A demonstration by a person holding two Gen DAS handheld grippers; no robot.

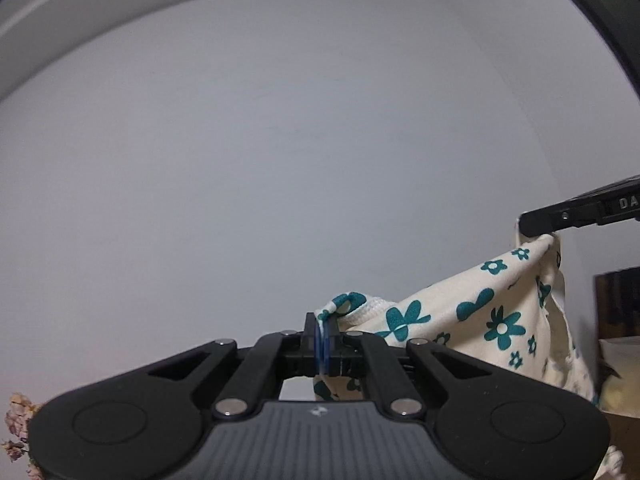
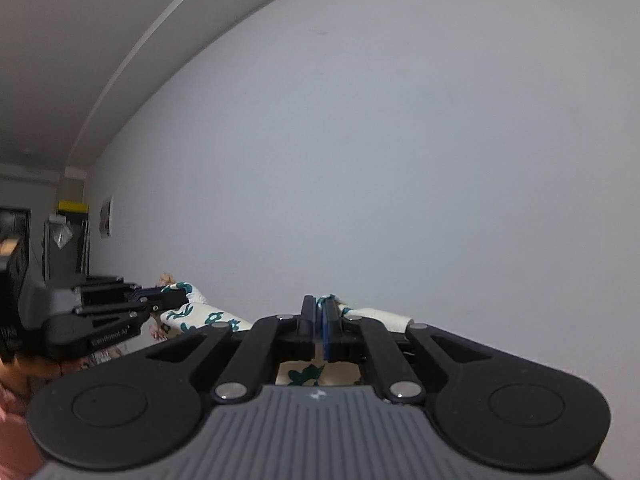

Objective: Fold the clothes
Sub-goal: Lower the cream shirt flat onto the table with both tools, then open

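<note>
A cream garment printed with teal flowers and hearts hangs in the air, stretched between both grippers in front of a plain wall. My left gripper is shut on one corner of it, beside a white ribbed band. The right gripper shows at the right edge of the left wrist view, pinching the opposite upper corner. In the right wrist view my right gripper is shut on the cream garment, and the left gripper grips the cloth at the far left. The garment's lower part is hidden behind the gripper bodies.
A pale grey wall fills most of both views. Dark furniture and a yellowish object stand at the right. Dried flowers show at lower left. A doorway area with shelves lies far left, with a pink sleeve below.
</note>
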